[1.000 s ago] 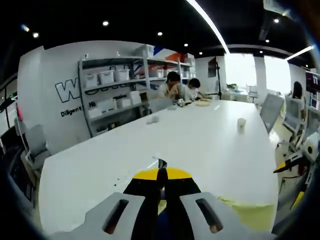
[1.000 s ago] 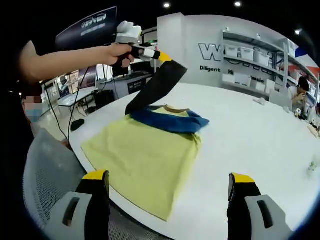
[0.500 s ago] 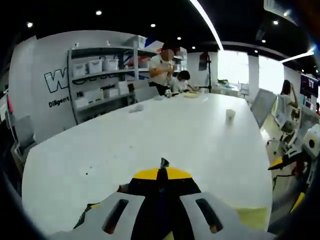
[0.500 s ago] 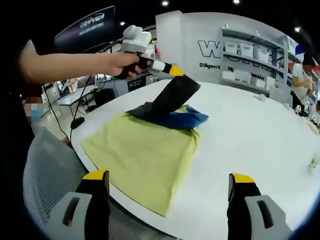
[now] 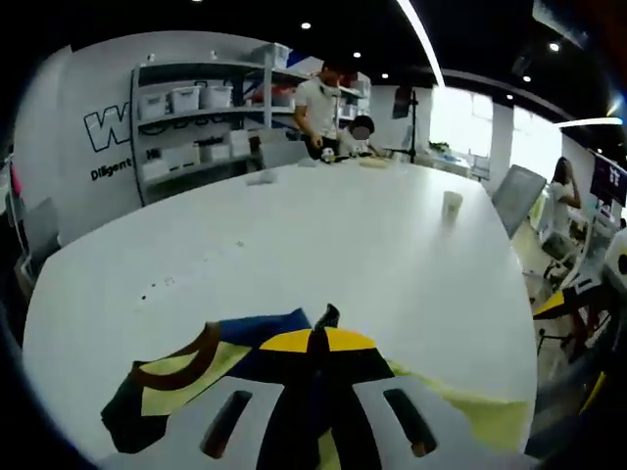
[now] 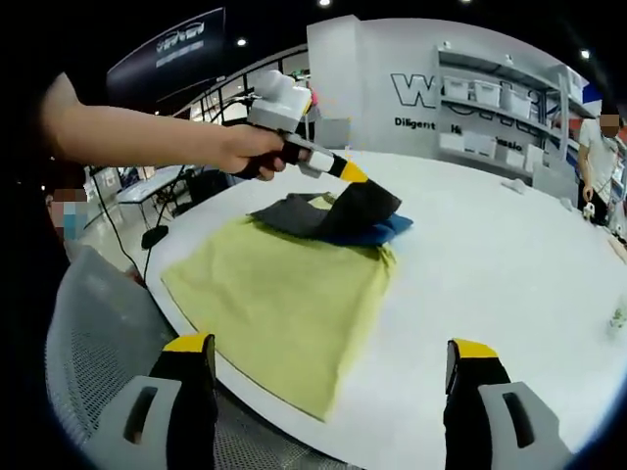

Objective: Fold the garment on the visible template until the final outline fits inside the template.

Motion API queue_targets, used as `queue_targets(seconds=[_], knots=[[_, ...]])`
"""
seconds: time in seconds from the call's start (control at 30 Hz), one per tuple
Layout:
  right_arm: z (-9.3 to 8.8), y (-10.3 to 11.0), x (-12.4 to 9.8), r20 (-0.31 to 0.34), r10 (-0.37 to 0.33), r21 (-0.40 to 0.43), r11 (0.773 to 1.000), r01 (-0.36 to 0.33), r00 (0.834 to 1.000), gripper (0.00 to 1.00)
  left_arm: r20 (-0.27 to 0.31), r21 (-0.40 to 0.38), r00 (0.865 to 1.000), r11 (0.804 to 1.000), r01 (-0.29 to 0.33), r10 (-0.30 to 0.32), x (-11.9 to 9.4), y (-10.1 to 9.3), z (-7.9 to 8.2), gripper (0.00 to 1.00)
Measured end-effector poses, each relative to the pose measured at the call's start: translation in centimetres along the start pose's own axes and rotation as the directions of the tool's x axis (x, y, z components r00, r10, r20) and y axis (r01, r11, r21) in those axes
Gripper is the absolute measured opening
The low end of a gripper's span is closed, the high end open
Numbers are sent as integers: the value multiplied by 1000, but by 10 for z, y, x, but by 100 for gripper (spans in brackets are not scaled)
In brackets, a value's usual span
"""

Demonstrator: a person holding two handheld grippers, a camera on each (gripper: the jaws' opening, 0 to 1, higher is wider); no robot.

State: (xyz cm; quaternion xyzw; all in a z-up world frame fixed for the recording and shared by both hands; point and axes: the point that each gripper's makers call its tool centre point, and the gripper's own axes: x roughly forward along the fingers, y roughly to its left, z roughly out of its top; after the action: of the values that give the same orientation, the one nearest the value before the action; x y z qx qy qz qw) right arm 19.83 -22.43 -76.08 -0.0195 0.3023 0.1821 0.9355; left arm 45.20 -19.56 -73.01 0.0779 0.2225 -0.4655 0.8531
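Stage: mid-fold, more folds judged remaining | yellow T-shirt [image 6: 279, 304] flat on worktop [image 6: 509, 264] | left gripper [image 6: 353, 176] fingers clamped on dark sleeve [image 6: 358, 211], 12 o'clock | right gripper [image 6: 328, 377] fingers wide apart, empty.

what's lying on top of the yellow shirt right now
A dark sleeve and blue fabric lie folded over the yellow shirt's far end, pinched by the left gripper. Whatever lies beneath them is covered.

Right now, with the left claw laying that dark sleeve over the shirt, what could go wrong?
The left claw is shut on the dark sleeve, so pulling away may drag the fold open. The yellow shirt lies at the table's near edge and could slip off.
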Motion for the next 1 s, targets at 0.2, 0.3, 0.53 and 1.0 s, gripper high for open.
queue_targets(seconds=[0.2, 0.3, 0.53, 1.0], knots=[[0, -6, -1, 2, -10, 9, 1000, 10, 1000, 96, 184, -57, 976, 993, -105, 114, -14, 25, 43, 4], [-1, -7, 1, -3, -7, 14, 1000, 7, 1000, 96, 180, -51, 979, 995, -87, 94, -8, 22, 44, 4], [3, -7, -1, 6, -10, 18, 1000, 10, 1000, 96, 88, -43, 996, 999, -27, 31, 12, 0, 17, 4], [-4, -13, -8, -10, -25, 38, 999, 25, 1000, 95, -62, -49, 993, 994, 98, -101, 36, -45, -35, 4]])
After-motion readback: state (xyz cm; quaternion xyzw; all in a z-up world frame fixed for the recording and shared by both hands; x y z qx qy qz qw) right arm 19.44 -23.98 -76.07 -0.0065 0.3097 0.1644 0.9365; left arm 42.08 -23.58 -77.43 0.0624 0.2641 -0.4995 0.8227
